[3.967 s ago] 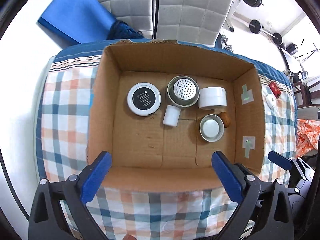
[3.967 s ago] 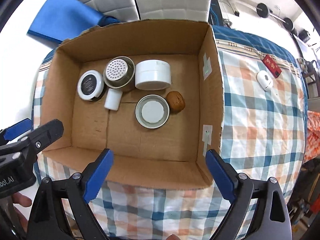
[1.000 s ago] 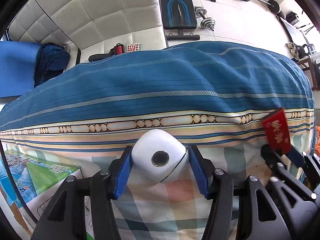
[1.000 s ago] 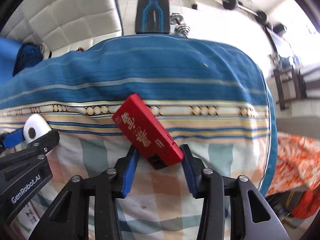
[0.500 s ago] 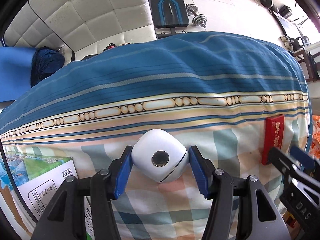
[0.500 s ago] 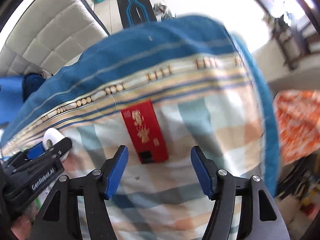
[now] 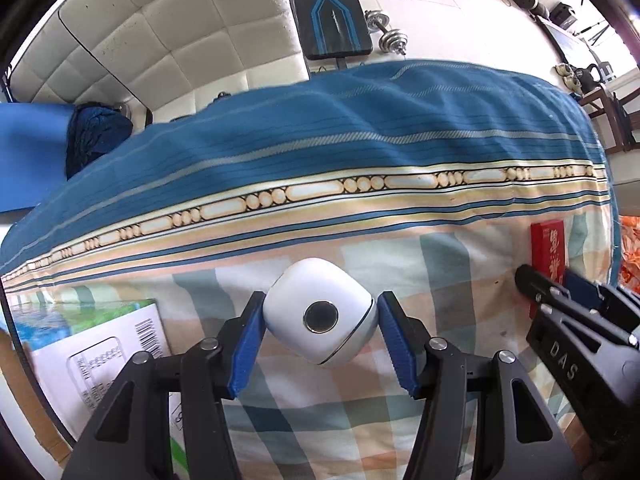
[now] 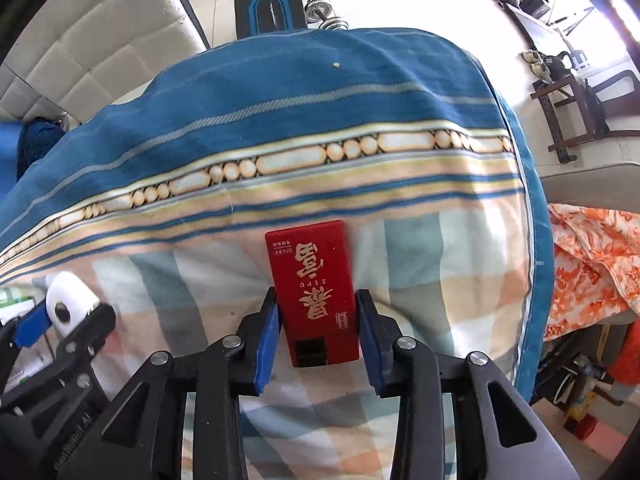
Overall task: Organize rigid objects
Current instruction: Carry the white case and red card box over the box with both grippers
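Left gripper point(image 7: 320, 330) is clamped on the white puck point(image 7: 320, 322), centre-bottom of its frame; looks light, hard and slick, so its flat sides are probably the safest hold. Right gripper point(image 8: 316, 332) is closing on the red box point(image 8: 314, 292), pads flanking its long edges. Likely light cardboard, crushable. Both sit on a soft plaid bedspread point(image 8: 420, 248); gym gear up top.

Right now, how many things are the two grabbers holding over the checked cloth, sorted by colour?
White: 1, the rounded white plastic gadget with a dark round button, clamped by the left gripper.
Red: 1, the flat red box with gold lettering, between the closing jaws of the right gripper.
Total: 2
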Demonstrator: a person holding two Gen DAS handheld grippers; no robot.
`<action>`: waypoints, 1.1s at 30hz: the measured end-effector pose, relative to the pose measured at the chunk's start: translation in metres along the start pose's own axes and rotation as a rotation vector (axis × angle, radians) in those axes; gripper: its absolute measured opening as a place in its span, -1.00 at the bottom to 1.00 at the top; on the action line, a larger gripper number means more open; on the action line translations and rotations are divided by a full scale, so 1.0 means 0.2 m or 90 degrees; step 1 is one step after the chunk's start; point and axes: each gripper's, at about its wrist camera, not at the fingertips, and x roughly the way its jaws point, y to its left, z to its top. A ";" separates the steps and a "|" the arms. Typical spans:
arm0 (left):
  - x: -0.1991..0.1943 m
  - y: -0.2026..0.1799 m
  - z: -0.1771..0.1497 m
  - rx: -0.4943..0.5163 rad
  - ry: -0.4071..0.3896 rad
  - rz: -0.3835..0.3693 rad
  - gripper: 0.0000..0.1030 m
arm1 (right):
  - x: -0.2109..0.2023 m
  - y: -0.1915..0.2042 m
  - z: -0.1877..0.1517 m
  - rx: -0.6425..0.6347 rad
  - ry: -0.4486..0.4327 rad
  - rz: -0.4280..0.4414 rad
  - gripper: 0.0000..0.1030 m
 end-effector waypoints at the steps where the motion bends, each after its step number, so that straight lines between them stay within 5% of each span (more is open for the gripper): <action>1: -0.02 0.00 0.00 0.002 -0.005 -0.001 0.04 | -0.02 0.00 -0.02 -0.001 -0.003 0.005 -0.26; 10: -0.31 0.03 -0.12 0.019 -0.075 -0.026 0.04 | -0.27 -0.03 -0.27 0.002 -0.047 0.066 -0.27; 17: -0.57 0.16 -0.36 0.016 -0.120 -0.079 0.05 | -0.57 0.03 -0.53 -0.016 -0.090 0.116 -0.27; 25: -0.81 0.56 -0.68 -0.034 -0.151 -0.131 0.05 | -0.81 0.43 -0.82 -0.060 -0.107 0.180 -0.27; 33: -0.85 1.08 -1.01 -0.105 -0.157 -0.083 0.04 | -0.94 0.98 -1.12 -0.118 -0.107 0.221 -0.27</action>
